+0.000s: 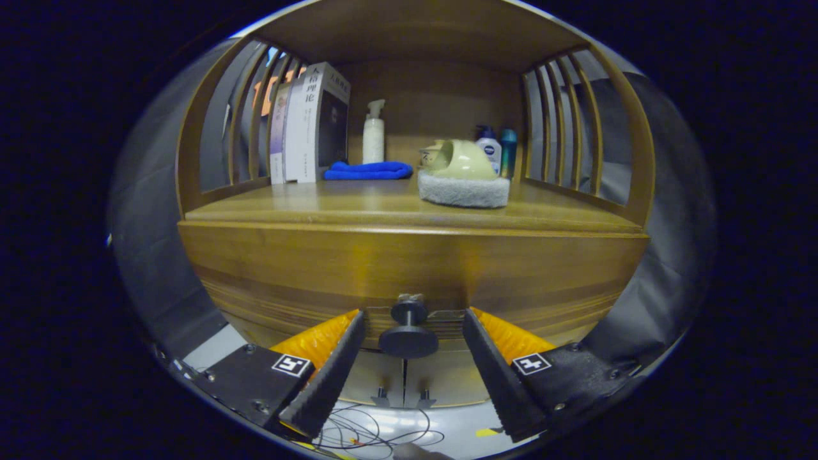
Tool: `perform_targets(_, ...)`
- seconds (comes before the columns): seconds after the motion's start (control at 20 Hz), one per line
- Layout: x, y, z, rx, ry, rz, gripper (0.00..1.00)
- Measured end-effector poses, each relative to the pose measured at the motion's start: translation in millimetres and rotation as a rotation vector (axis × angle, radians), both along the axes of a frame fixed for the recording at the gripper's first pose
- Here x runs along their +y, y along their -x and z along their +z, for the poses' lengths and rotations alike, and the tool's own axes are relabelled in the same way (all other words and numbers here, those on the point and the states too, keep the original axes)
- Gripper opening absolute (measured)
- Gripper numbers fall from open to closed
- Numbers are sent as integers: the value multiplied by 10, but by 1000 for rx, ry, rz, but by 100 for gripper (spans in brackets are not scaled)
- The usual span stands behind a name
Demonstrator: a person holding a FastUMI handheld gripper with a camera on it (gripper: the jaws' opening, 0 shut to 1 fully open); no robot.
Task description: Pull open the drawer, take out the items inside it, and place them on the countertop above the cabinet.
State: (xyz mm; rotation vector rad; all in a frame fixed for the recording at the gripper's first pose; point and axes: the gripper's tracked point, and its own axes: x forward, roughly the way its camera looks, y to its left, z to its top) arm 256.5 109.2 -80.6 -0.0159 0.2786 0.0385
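A wooden cabinet stands straight ahead of me. Its drawer front (409,262) looks flush with the frame, and a dark round knob (409,332) sticks out of its lower middle. My gripper (409,342) is open, with the knob between its two fingers (332,364) and a gap on each side, so neither finger touches it. Above the drawer lies the countertop (358,207), a wooden shelf under a roof with slatted sides. What the drawer holds is hidden.
On the countertop stand several books (310,124) at the left, a white pump bottle (373,134), a folded blue cloth (368,170), a yellow-green scrubber on a white sponge pad (463,176), and small bottles (498,148) behind it. Two lower cabinet doors with small knobs (402,393) and loose cables (377,434) sit below.
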Motion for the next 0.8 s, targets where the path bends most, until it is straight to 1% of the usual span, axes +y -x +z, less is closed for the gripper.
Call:
perform_targets(0.1, -88, 235, 140, -34, -1, 8, 100)
perform_targets(0.3, -237, 908, 368, -114, -22, 42, 100)
perform_targets(0.55, -497, 1754, 508, -223, -42, 41, 100)
perform_targets(0.65, -594, 2023, 488, -239, -40, 43, 100)
perform_targets(0.8, -792, 2340, 537, -261, -34, 26, 100)
